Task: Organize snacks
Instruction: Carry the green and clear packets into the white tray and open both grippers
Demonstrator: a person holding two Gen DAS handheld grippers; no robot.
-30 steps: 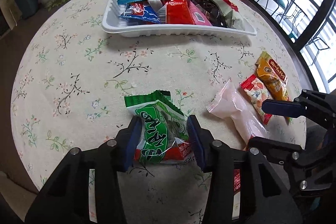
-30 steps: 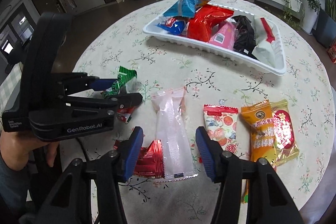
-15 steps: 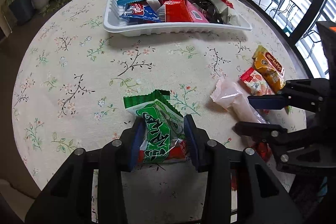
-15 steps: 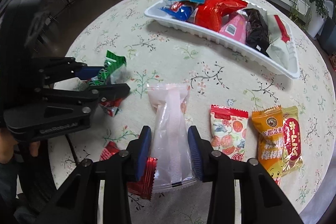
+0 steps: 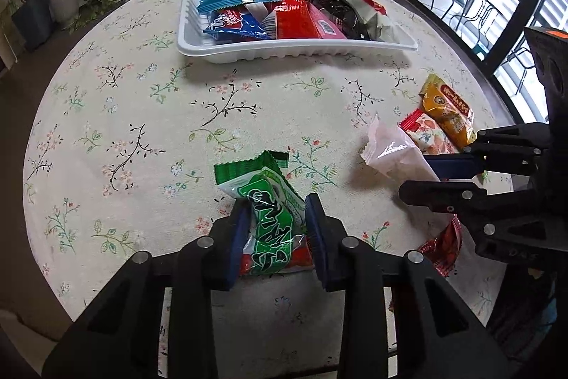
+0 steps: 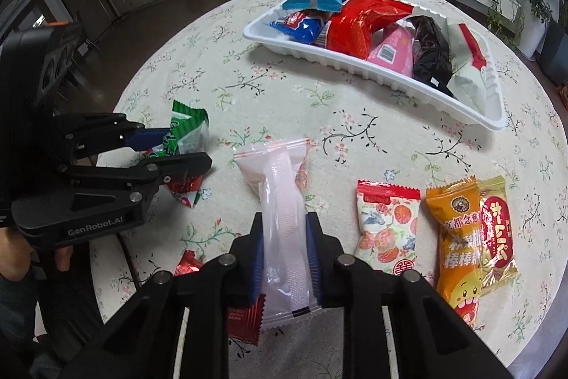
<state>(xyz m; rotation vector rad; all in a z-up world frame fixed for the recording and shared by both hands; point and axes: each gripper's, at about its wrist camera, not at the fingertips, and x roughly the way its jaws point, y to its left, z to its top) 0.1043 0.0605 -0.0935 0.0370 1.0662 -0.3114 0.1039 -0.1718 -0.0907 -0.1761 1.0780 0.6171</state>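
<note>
A green snack packet (image 5: 269, 219) lies on the flowered tablecloth between the pads of my left gripper (image 5: 276, 201). Its jaws are closing and the pads press the packet's sides. In the right wrist view the left gripper (image 6: 188, 148) and the green packet (image 6: 184, 126) are at the left. My right gripper (image 6: 284, 219) has its jaws closing on a pale pink packet (image 6: 280, 187), pads against both sides. The left wrist view has the pink packet (image 5: 394, 151) and right gripper (image 5: 415, 178) at the right. A white tray (image 5: 294, 54) of snacks stands at the far side.
Loose on the cloth to the right lie a red-and-white packet (image 6: 387, 229), an orange packet (image 6: 454, 237) and a yellow-red one (image 6: 497, 237). A red foil packet (image 6: 245, 318) lies under the right gripper. The tray (image 6: 340, 64) holds several packets. A hand grips the left tool.
Both grippers' jaws have narrowed from wide apart to pressing on their packets, the left on the green one, the right on the pink one. Neither hand has shifted noticeably.
</note>
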